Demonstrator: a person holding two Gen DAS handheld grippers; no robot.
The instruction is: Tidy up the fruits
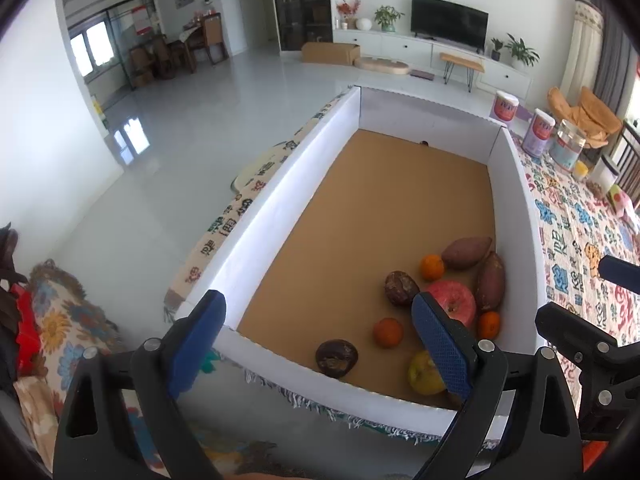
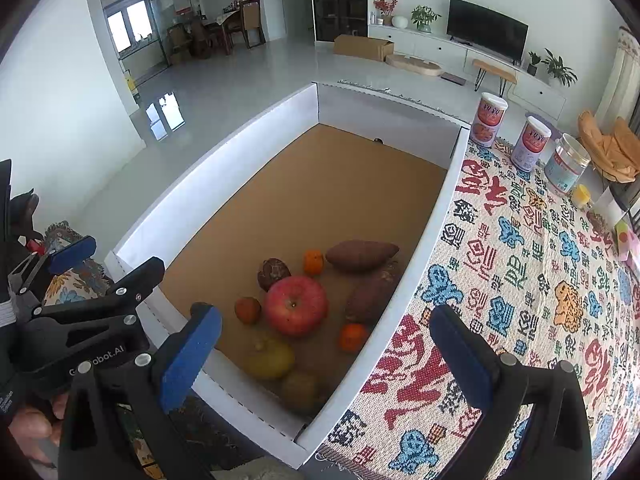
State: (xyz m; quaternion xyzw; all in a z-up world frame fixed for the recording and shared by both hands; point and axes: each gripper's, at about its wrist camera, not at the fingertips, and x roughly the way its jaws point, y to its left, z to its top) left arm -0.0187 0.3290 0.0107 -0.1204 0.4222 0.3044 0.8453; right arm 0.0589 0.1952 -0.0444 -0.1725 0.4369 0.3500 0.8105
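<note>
A white-walled box (image 1: 256, 216) (image 2: 192, 196) with a brown cardboard floor holds fruit in its near right corner. There is a red apple (image 2: 295, 305) (image 1: 456, 298), two sweet potatoes (image 2: 362, 255) (image 1: 466, 252), small oranges (image 2: 313, 262) (image 1: 431, 267), dark brown fruits (image 2: 273, 274) (image 1: 335, 358) and a yellow-green fruit (image 2: 270, 356) (image 1: 424, 374). My left gripper (image 1: 320, 344) is open and empty above the box's near wall. My right gripper (image 2: 326, 356) is open and empty above the near right corner.
The box sits on a patterned cloth (image 2: 520, 280) covering the table. Two cans (image 2: 490, 120) and a clear jar (image 2: 566, 168) stand at the far right. Beyond are a tiled floor, a TV (image 2: 486, 34) and a cardboard box (image 2: 362, 47).
</note>
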